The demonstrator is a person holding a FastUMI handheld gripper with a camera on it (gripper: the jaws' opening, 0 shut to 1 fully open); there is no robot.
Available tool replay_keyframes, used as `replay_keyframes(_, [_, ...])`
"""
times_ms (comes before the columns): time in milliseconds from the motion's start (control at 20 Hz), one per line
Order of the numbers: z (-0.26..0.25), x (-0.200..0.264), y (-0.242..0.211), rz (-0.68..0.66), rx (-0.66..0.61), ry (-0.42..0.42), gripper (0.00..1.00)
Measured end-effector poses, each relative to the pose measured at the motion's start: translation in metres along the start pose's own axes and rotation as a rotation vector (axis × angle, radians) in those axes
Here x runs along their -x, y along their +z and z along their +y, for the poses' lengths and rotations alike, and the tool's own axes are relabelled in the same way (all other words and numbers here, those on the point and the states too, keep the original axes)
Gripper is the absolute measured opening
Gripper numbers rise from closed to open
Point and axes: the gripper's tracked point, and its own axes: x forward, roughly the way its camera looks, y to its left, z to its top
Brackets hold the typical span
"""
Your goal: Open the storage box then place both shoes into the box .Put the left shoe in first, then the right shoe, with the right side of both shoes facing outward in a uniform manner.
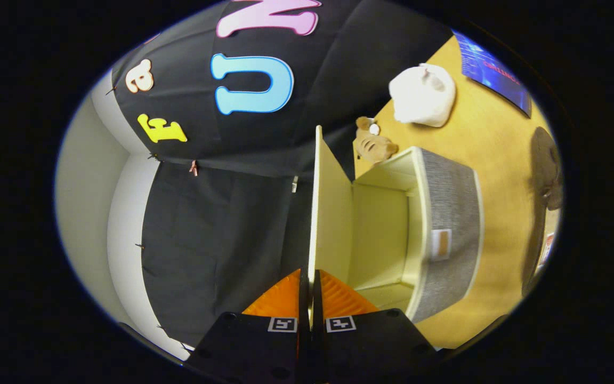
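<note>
From the gripper view, the gripper (309, 290) has its two fingers squeezed together on the edge of the lid (331, 213) of the storage box (445, 234); the thin lid sits right in the slot between them, so both fingers press on it; the lid runs straight ahead from the fingers, with its long side going away from them, and it stands swung up off the box. The box lies just to one side of the fingers, touching the lid at the hinge; its mouth is open and the pale inside looks bare; its outside is grey cloth with a small tag (440, 244). The box rests on a yellow wood table (491, 160); a white cloth bundle (423, 96) and a small brown plush toy (373, 145) lie past the box. I think the next move is to swing the lid further back and let go.
</note>
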Motion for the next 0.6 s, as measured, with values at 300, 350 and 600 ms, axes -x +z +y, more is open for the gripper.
replay_keyframes(300, [0.051,-0.052,-0.016,0.017,0.065,0.013,0.05])
replay_keyframes(350, [0.057,-0.061,-0.019,0.022,0.066,0.013,0.05])
replay_keyframes(600, [0.081,-0.109,-0.033,0.035,0.067,0.0,0.05])
